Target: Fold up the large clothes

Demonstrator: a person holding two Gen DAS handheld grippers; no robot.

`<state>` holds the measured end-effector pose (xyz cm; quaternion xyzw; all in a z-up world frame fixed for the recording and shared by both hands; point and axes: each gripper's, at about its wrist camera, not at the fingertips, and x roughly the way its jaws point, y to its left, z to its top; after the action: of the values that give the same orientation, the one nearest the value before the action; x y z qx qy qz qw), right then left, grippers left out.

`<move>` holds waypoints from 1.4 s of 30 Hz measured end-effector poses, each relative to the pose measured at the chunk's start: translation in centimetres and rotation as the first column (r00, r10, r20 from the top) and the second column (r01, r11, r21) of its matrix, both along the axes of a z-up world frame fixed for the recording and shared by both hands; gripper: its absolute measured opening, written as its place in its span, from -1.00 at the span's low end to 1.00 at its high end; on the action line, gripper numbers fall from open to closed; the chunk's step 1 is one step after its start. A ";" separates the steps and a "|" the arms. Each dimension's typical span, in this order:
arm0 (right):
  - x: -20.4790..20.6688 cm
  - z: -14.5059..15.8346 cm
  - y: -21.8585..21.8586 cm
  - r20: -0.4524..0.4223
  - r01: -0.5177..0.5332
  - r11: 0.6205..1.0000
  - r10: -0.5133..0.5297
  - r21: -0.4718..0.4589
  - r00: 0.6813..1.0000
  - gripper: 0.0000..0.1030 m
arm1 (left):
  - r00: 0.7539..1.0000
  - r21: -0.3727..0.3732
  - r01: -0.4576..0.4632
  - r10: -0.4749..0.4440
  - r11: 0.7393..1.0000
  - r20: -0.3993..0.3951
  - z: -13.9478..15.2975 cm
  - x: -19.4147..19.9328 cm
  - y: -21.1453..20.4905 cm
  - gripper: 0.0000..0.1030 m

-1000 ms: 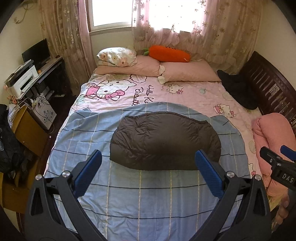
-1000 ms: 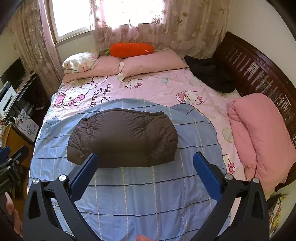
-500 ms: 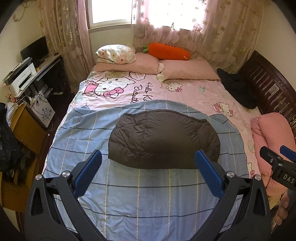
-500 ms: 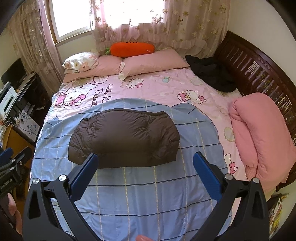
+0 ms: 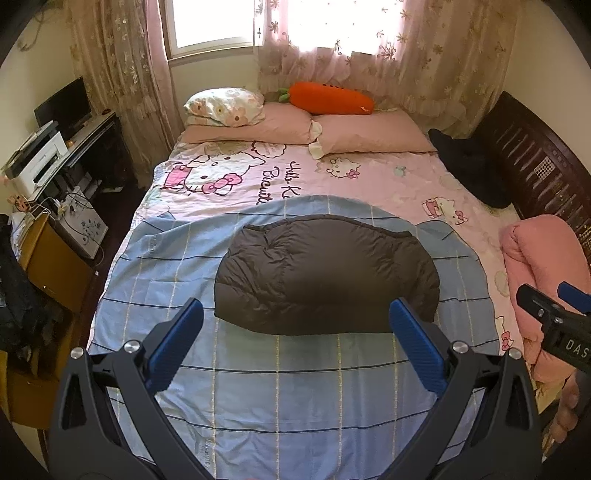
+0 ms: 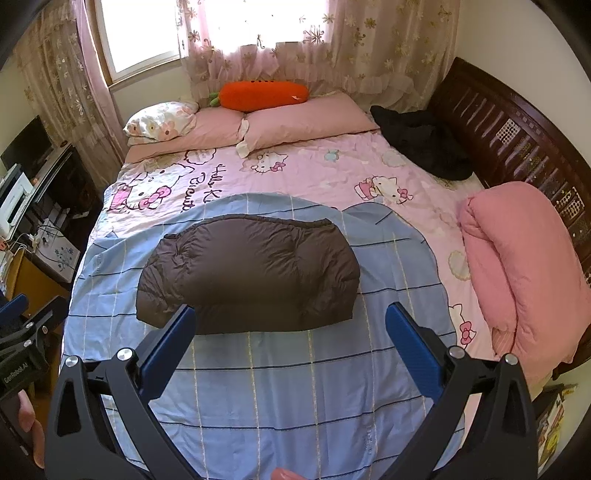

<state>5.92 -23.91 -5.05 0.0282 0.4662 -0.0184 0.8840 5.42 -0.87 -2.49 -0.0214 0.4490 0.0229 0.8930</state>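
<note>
Item: 1 brown down jacket, folded compact, centred on blue checked sheet; left gripper and right gripper, both spread and empty, near sheet's front; advised: pinch corners evenly, avoiding bulk slippage.

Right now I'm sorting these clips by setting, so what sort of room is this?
Most likely a home bedroom. A bed with cartoon-print pink bedding and pink pillows fills the view, a curtained window sits behind it, and a folded brown puffer jacket lies on a blue checked sheet.
</note>
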 end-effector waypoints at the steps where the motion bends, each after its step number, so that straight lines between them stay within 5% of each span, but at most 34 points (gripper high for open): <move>1: 0.0 -0.1 0.1 -0.007 -0.005 1.000 0.005 0.000 1.000 0.97 | 1.000 0.003 0.002 -0.002 1.000 0.000 0.0 0.0 -0.1 0.96; 8: 0.0 -0.1 0.2 -0.015 -0.006 1.000 0.006 0.008 1.000 0.97 | 1.000 -0.046 0.013 -0.012 0.999 0.011 0.2 -0.1 0.2 0.96; 42: -0.1 -0.2 0.1 -0.021 0.002 1.000 -0.002 0.009 1.000 0.97 | 1.000 -0.045 0.021 -0.021 0.999 -0.010 -1.1 0.3 0.2 0.96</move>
<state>5.80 -23.84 -5.28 0.0327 0.4756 -0.0175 0.8789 5.76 -0.64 -3.55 -0.0367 0.4544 0.0034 0.8901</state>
